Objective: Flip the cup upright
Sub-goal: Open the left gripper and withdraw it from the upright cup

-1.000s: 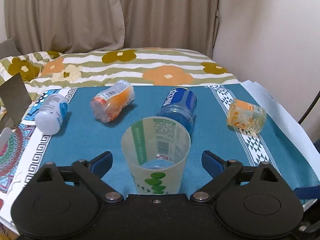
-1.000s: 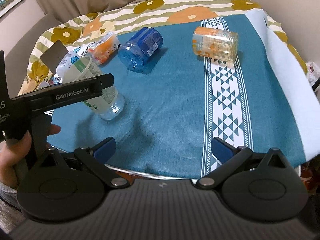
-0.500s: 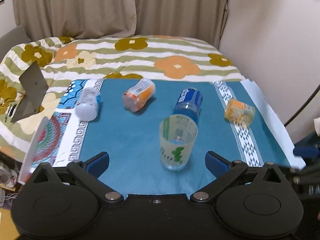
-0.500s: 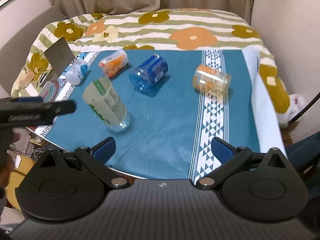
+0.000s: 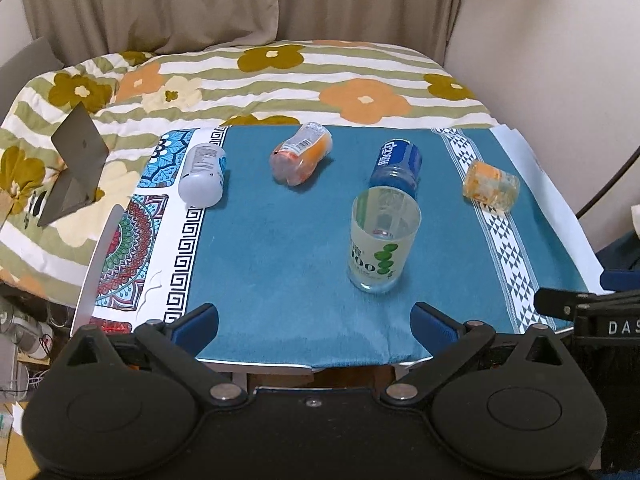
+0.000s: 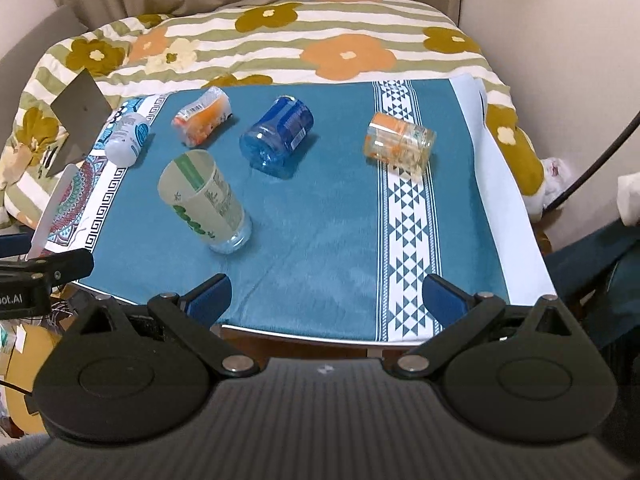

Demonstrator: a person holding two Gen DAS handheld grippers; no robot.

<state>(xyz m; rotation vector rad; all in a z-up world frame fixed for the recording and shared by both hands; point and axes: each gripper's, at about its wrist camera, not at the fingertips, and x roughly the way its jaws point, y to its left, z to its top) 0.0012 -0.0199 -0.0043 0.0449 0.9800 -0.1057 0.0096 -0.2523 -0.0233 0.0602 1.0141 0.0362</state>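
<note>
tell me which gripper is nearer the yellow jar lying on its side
Right, by my read. The yellow jar lies ahead of the right gripper, slightly to its right. From the left gripper it sits farther away, off toward the right edge.

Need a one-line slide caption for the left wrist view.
Open left gripper faces the upright cup; four containers lie tipped on the blue cloth.

Soft, even indoor light; fisheye-bent edges, slight blur throughout.
</note>
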